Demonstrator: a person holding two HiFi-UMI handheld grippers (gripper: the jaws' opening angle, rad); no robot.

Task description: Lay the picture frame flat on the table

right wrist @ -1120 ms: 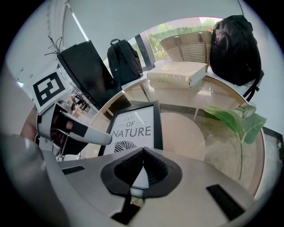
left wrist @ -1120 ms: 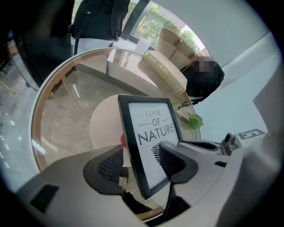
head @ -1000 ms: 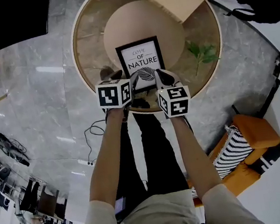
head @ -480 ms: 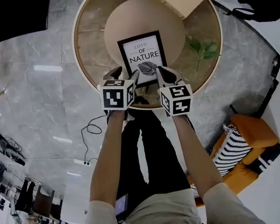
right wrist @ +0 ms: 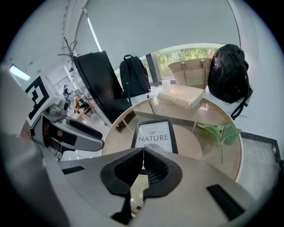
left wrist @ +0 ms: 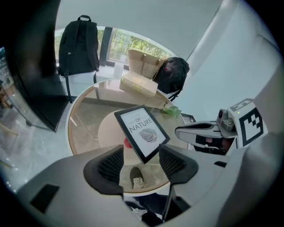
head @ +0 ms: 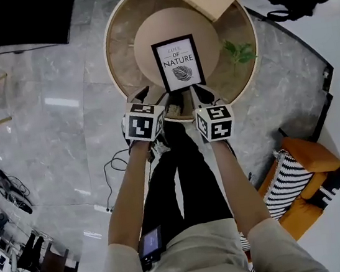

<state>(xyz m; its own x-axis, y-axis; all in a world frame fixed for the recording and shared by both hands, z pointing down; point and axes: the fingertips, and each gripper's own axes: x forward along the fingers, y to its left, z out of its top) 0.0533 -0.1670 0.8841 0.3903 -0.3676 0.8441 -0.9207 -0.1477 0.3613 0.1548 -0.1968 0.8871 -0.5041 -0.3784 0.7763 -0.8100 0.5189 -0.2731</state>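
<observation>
One picture frame (head: 178, 63) lies flat beyond two hand-held grippers (head: 153, 95) (head: 194, 89).

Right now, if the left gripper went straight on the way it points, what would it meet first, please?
Probably the picture frame: its near corner shows ahead between the open jaws of the left gripper, on the table; depth is uncertain.

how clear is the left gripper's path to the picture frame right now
Probably yes, it looks clear: the left gripper is open, and the picture frame lies on the round table just ahead of its fingers, with nothing between them.
</observation>
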